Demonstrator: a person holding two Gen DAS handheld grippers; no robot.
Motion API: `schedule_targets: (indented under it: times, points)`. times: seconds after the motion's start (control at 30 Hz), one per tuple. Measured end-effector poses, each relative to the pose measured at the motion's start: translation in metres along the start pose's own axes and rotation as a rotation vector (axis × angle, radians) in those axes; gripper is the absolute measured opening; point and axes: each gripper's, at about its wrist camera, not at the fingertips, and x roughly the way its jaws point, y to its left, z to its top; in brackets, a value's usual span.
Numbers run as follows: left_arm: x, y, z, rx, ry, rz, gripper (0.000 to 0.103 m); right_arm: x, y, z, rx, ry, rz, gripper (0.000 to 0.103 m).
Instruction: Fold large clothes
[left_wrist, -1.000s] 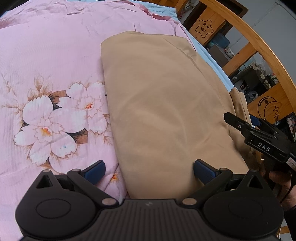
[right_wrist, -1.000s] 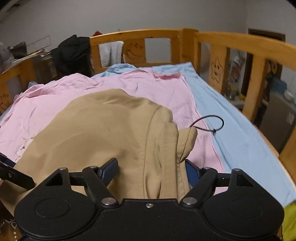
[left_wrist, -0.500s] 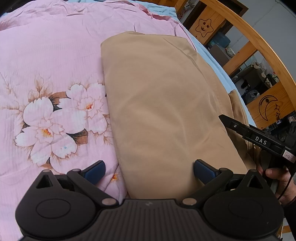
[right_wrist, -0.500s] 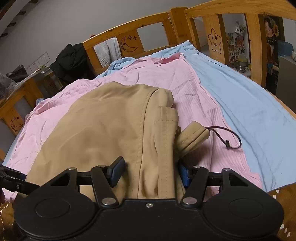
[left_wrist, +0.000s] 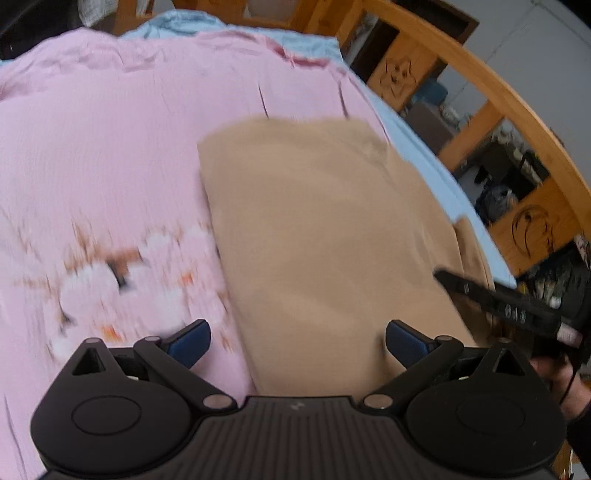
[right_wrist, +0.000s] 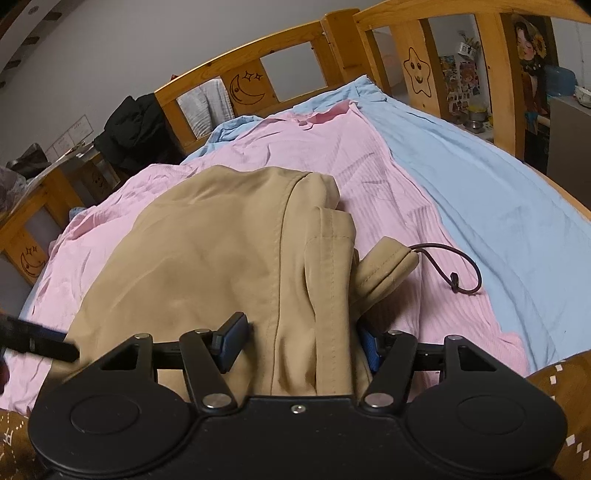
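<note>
A folded tan garment (left_wrist: 325, 229) lies on a pink floral sheet (left_wrist: 96, 177). My left gripper (left_wrist: 297, 341) is open over the garment's near left edge, one blue pad on the sheet side, one on the cloth. In the right wrist view the same garment (right_wrist: 207, 258) shows its thick folded side with a hood drawstring (right_wrist: 458, 269). My right gripper (right_wrist: 299, 341) has its jaws partly closed around the bunched near edge, both pads against the cloth. The right gripper also shows in the left wrist view (left_wrist: 517, 310), at the garment's right side.
A blue sheet (right_wrist: 498, 199) lies under the pink one. A wooden bed rail (right_wrist: 295, 48) with moon and star cut-outs runs around the far and right sides. Dark clothes (right_wrist: 136, 129) hang over the rail. A brown patterned blanket (right_wrist: 561, 380) lies at the near edge.
My right gripper's jaws have closed in on the garment's bunched edge. My left gripper has pulled back and tilted up, so more of the bed shows; its view is blurred by motion.
</note>
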Motion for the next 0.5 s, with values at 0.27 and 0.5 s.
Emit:
schedule_targets:
  times: [0.27,0.5]
  points:
    - [0.028,0.023,0.025,-0.005,-0.008,-0.055,0.103,0.002,-0.003,-0.001,0.019,-0.002,0.009,0.067]
    - [0.061,0.040,0.033,-0.127,0.077,-0.196,0.103,0.008,-0.010,-0.001,0.077,0.014,0.019,0.073]
